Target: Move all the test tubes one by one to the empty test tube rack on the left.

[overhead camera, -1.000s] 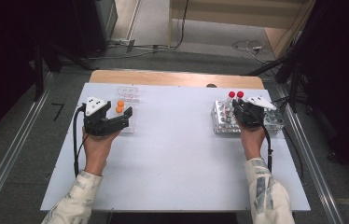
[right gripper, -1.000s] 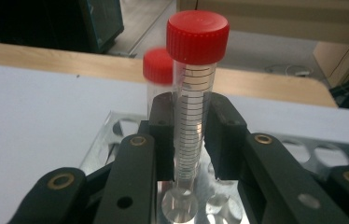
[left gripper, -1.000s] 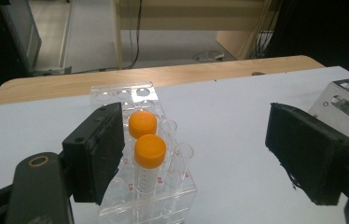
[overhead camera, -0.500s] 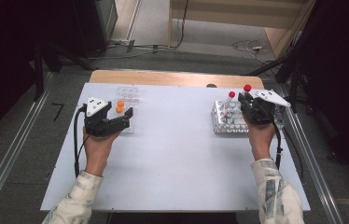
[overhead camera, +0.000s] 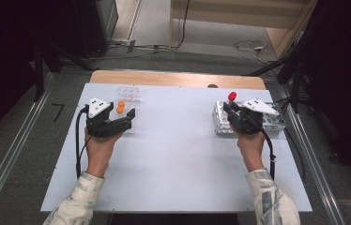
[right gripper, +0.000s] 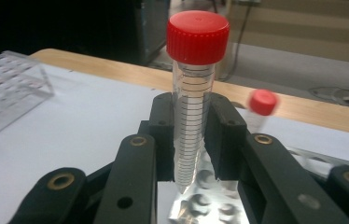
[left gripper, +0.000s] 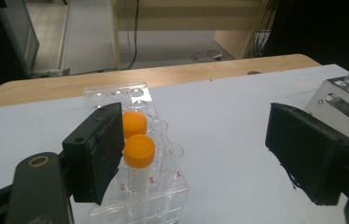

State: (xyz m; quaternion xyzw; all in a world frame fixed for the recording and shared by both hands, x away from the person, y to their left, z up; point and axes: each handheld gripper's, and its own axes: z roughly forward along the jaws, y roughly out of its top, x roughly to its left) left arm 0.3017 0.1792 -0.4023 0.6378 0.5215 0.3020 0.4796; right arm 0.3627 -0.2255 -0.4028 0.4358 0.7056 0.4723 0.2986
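Note:
My right gripper [right gripper: 193, 135] is shut on a clear tube with a red cap [right gripper: 196, 93] and holds it upright, with its pointed tip just above the holes of the metal rack [right gripper: 200, 205]. In the high view this tube [overhead camera: 232, 97] stands over the left end of that rack [overhead camera: 219, 123], in the right gripper [overhead camera: 228, 110]. A second red-capped tube [right gripper: 262, 103] shows blurred behind. My left gripper [left gripper: 200, 149] is open beside a clear plastic rack [left gripper: 140, 200] that holds two orange-capped tubes [left gripper: 139, 151]. One jaw is against the rack's side and nothing is between the jaws.
The white tabletop [overhead camera: 178, 154] has a wooden strip [overhead camera: 173, 78] along its far edge. The clear rack [overhead camera: 127, 101] stands at the back left and the metal rack at the back right. Cables trail from both grippers toward the person.
My right gripper has risen with the red-capped tube and shifted left over the metal rack. The left gripper has stayed where it was, still open.

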